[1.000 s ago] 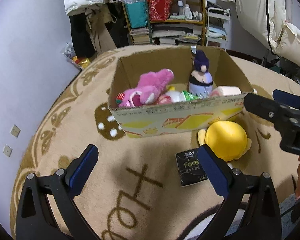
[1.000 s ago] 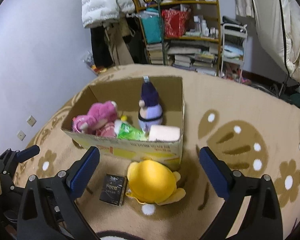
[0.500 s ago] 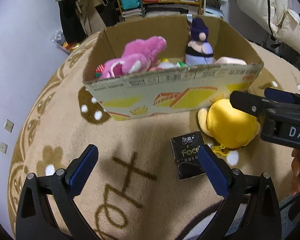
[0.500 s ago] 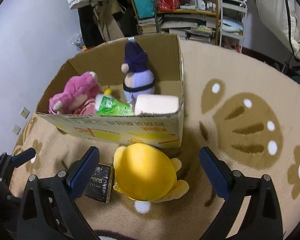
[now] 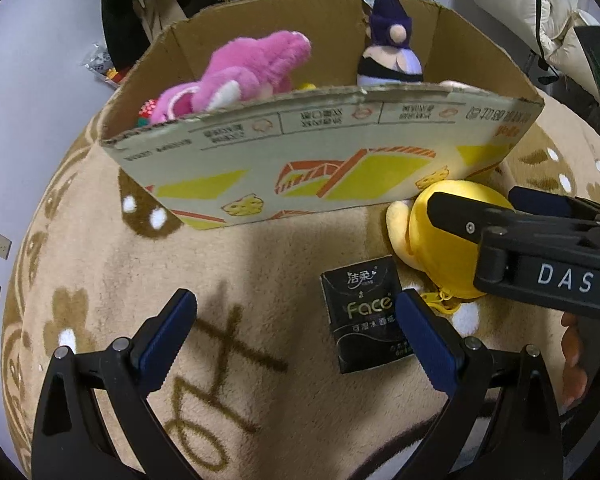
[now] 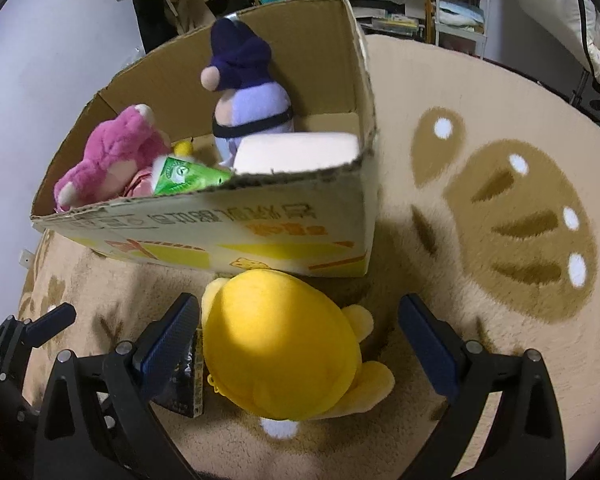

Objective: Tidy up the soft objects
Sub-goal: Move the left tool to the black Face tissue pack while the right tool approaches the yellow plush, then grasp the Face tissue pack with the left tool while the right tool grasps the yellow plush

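Nearer now, black tissue pack (image 5: pixel 366 312) reads "Face"; right gripper (image 5: pixel 496 208) reads "DAS".

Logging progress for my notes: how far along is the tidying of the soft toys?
Done: the pink plush and purple plush sit in the cardboard box. In hand: nothing yet; the open right tongs straddle the yellow plush. Left: it and the tissue pack lie on the rug.

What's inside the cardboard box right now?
In the cardboard box: a pink plush, a purple plush standing upright, a green packet and a pale soft block. The near wall hides the box floor and anything beneath them.
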`<state>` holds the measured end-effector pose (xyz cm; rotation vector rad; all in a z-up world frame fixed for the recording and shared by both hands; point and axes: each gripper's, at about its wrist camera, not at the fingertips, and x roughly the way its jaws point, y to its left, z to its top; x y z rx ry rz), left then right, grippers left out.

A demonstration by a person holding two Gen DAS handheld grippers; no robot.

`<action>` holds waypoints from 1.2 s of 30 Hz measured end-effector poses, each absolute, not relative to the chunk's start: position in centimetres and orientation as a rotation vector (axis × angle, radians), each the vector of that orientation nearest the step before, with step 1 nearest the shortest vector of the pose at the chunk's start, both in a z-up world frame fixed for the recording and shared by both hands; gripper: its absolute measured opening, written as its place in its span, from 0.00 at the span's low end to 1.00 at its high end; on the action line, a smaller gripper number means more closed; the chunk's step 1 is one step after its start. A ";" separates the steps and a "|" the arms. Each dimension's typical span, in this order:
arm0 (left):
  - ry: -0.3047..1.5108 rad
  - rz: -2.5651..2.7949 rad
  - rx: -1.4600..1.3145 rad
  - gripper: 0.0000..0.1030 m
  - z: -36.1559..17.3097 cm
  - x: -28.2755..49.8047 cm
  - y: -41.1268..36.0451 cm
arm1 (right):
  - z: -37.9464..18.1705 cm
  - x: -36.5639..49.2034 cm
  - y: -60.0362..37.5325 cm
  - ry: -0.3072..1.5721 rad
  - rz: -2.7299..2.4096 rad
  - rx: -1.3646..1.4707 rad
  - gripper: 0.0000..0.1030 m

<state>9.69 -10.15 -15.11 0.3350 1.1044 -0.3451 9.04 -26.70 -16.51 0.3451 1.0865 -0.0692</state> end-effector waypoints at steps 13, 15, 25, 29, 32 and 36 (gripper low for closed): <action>1.128 -0.378 0.353 0.96 -16.7 9.6 -11.9 | -17.6 9.4 -25.8 1.128 -0.057 0.332 1.00; 1.134 -0.376 0.354 0.96 -16.8 9.5 -12.1 | -17.8 9.4 -25.8 1.137 -0.057 0.335 1.00; 1.153 -0.381 0.344 0.96 -17.4 10.6 -11.5 | -18.5 9.5 -26.0 1.157 -0.050 0.361 1.00; 1.163 -0.384 0.334 0.96 -17.4 10.8 -11.4 | -18.9 9.8 -25.5 1.163 -0.051 0.362 1.00; 1.169 -0.401 0.325 0.96 -17.1 11.2 -10.8 | -19.1 10.0 -25.4 1.168 -0.051 0.365 1.00; 1.173 -0.411 0.332 0.96 -17.2 10.9 -11.0 | -19.1 10.0 -25.5 1.169 -0.050 0.365 1.00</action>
